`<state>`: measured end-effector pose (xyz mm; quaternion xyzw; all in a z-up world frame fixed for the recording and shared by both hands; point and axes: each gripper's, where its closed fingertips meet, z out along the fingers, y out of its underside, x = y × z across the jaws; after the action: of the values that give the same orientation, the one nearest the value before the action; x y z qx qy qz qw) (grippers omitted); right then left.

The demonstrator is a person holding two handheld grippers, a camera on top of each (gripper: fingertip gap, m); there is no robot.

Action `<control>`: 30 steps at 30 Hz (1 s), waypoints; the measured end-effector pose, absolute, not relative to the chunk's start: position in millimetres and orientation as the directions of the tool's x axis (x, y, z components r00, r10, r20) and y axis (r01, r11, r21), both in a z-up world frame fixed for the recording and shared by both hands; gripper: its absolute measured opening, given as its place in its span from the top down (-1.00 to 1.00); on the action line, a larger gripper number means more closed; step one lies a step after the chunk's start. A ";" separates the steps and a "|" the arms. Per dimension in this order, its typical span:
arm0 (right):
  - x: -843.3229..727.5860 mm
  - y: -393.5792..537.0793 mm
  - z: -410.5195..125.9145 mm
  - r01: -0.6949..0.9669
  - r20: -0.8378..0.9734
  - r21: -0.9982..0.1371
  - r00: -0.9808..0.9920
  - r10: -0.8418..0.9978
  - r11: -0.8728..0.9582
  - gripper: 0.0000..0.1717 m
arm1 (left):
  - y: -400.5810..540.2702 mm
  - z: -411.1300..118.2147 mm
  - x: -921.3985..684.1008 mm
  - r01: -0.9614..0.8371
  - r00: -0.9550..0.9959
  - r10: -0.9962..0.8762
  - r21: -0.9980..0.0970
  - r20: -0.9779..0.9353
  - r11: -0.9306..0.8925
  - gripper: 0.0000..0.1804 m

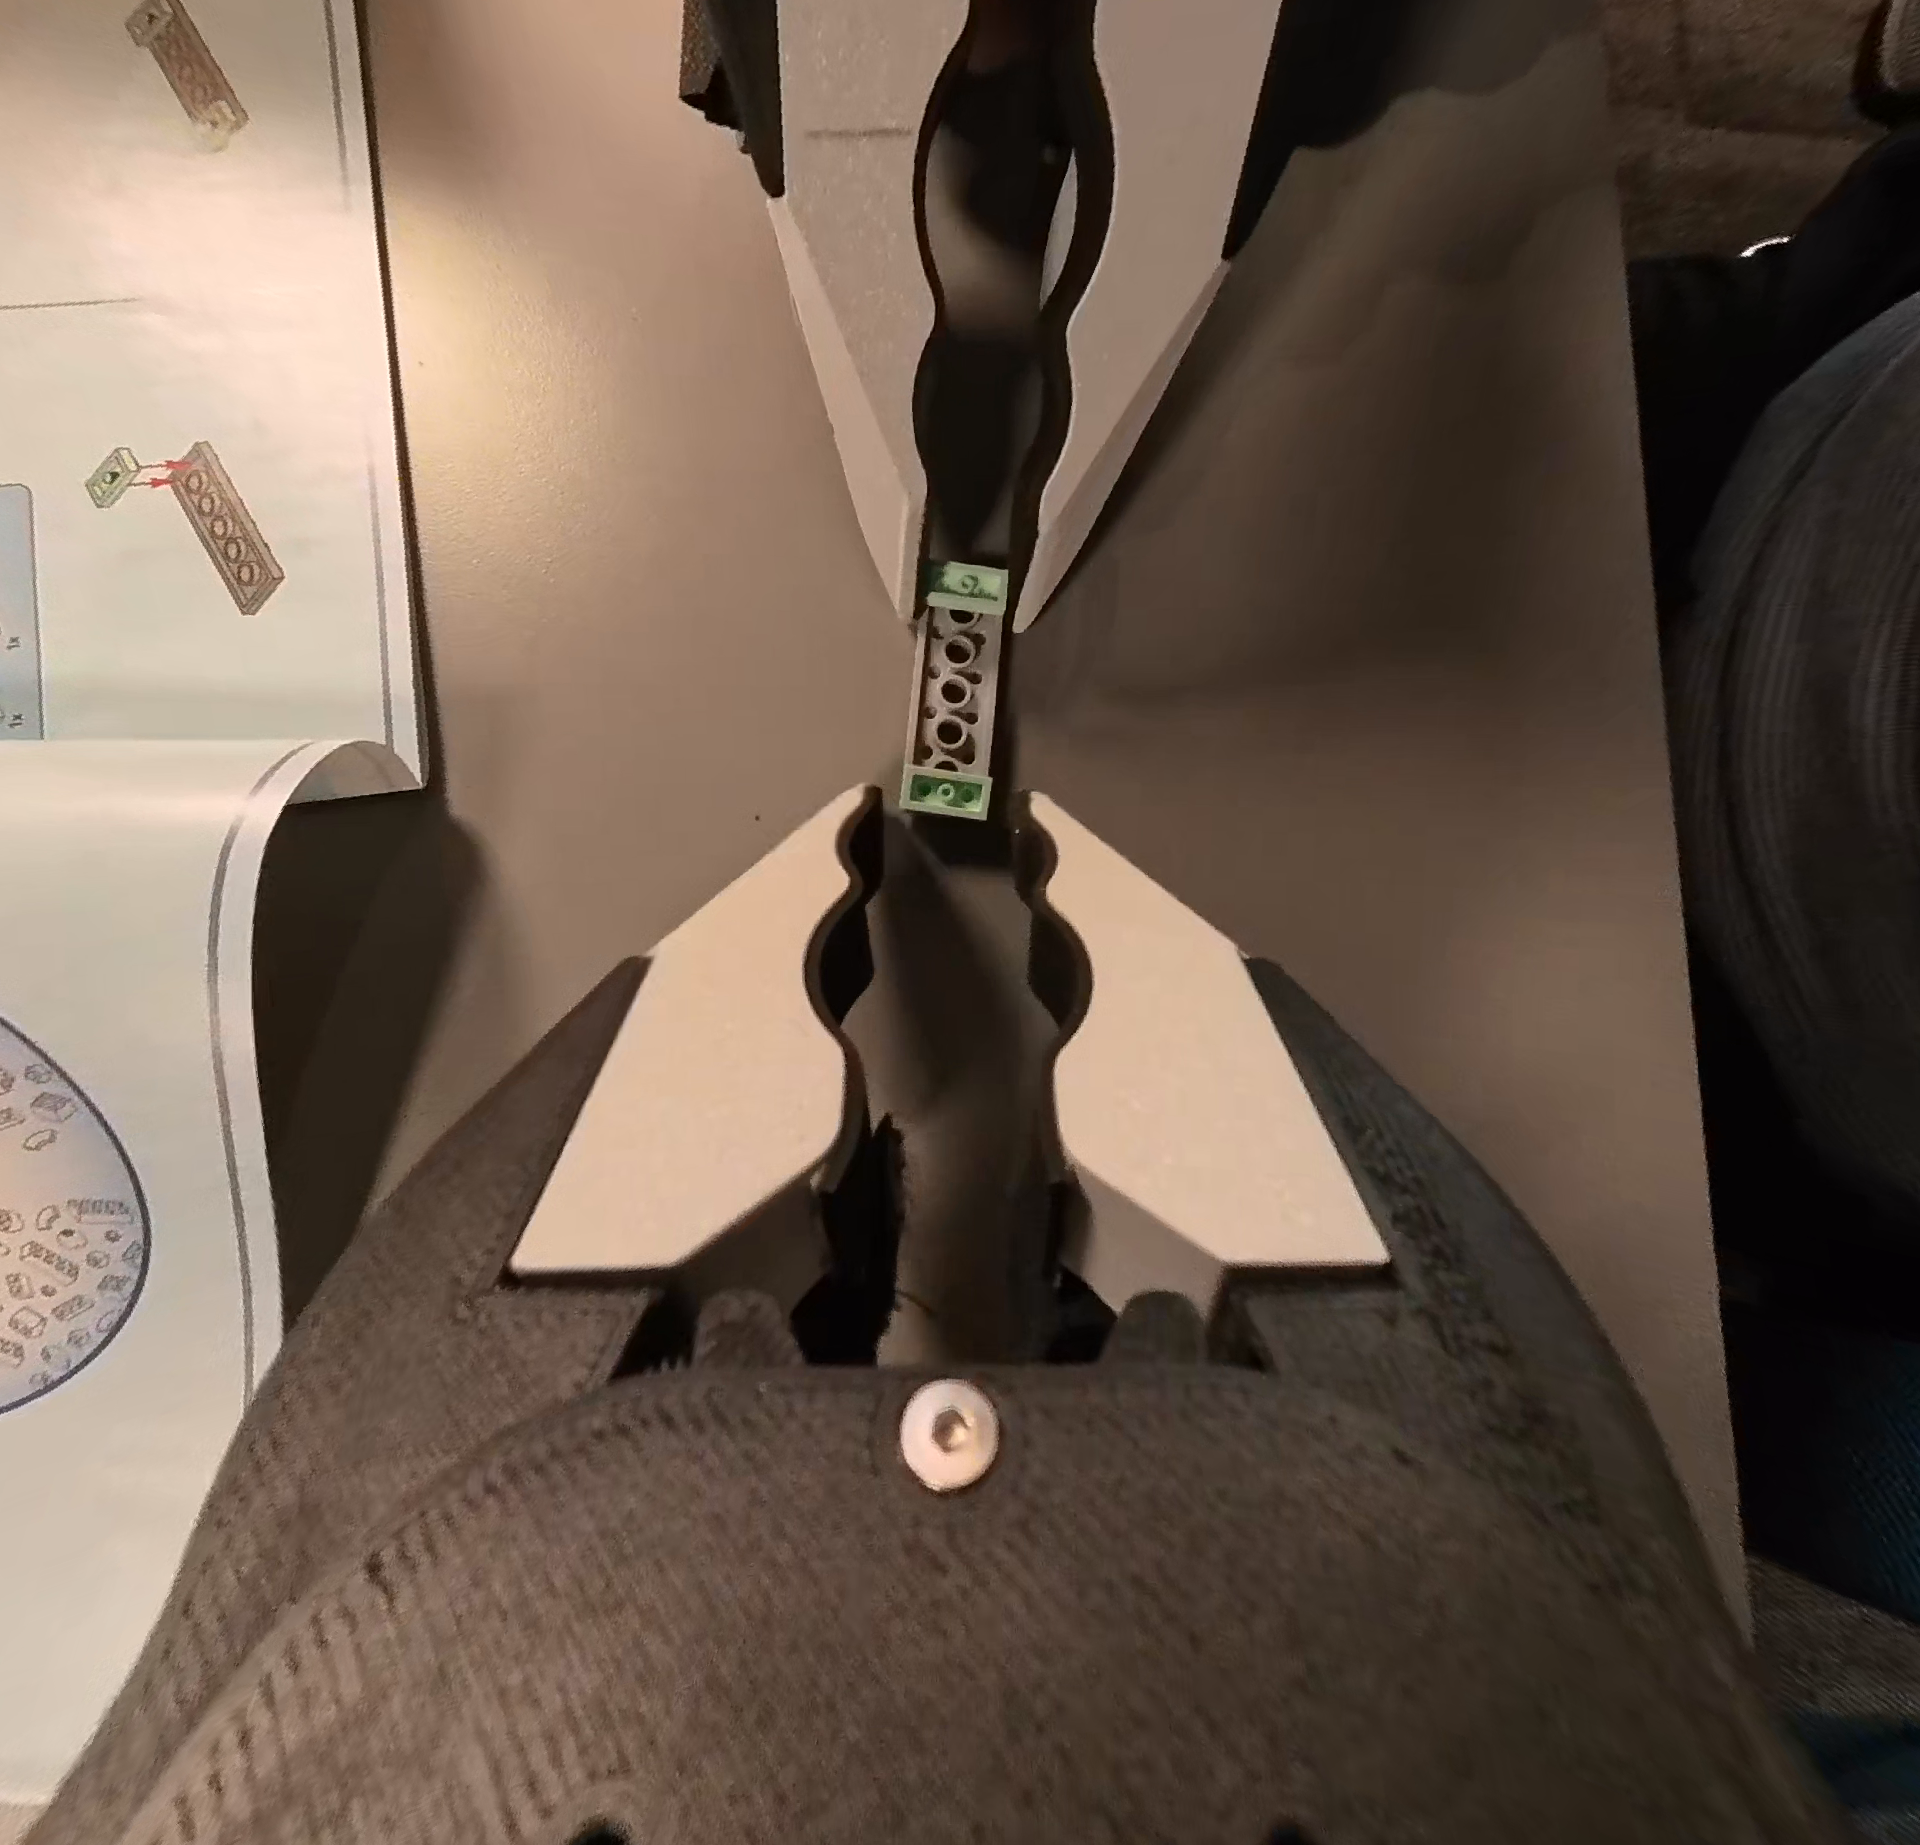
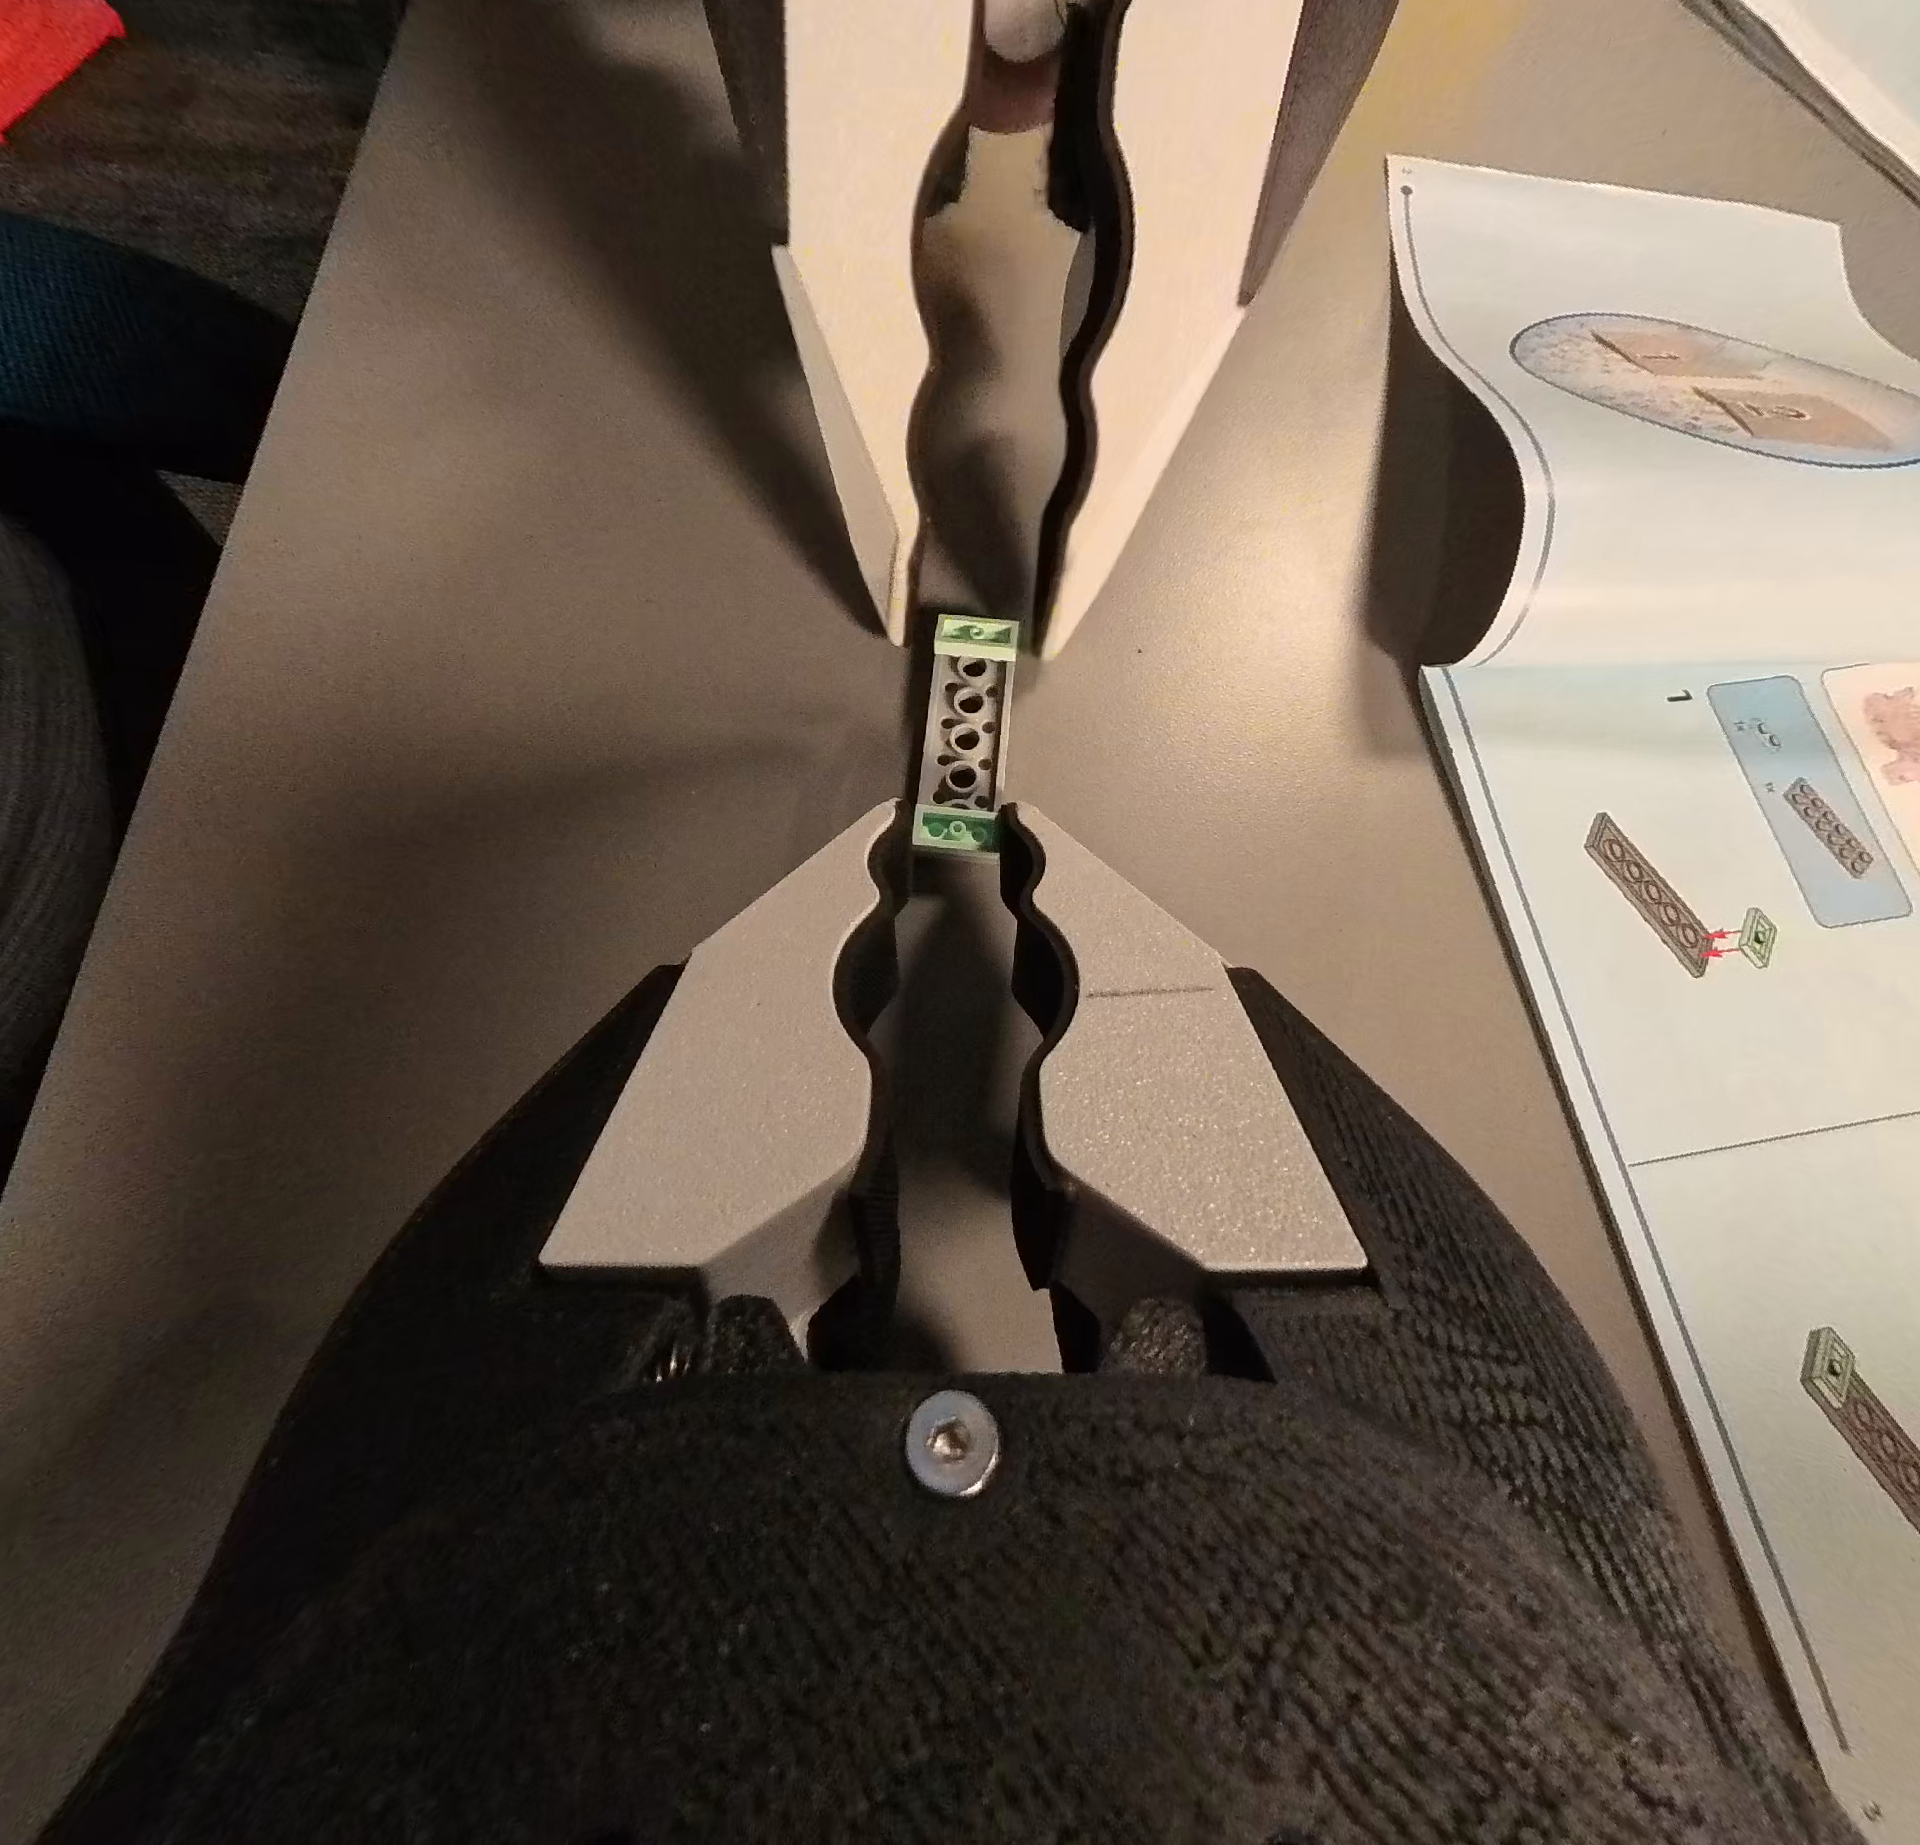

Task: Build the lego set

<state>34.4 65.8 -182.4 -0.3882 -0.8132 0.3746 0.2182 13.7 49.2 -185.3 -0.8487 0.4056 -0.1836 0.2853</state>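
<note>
My right gripper [image 2: 951, 829]: matte scalloped jaws clamped on green end tile of grey plastic plate [image 2: 966, 735], underside tubes showing. My left gripper [image 1: 951, 808]: jaws parted, clear of plate's opposite green tile. Plate spans both, above smooth grey table [image 2: 520, 652]. Curled glossy instruction booklet [image 2: 1662, 860] nearby.

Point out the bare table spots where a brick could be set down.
Bare table lies left of both grippers to the edge, and a narrower strip runs between them and the booklet. Crowded: the middle, around the gray plate, and the booklet side.
</note>
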 end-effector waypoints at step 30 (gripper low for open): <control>36.8 67.5 -164.0 0.476 0.070 -0.790 -0.555 0.829 0.386 0.84 | 73.4 -163.0 12.0 -0.998 0.007 -0.237 -0.022 -0.971 0.059 0.75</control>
<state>36.8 67.5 -164.0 -0.4086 -0.7984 0.3743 0.2355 12.0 73.4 -163.0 -0.5443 0.5674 0.4175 0.4555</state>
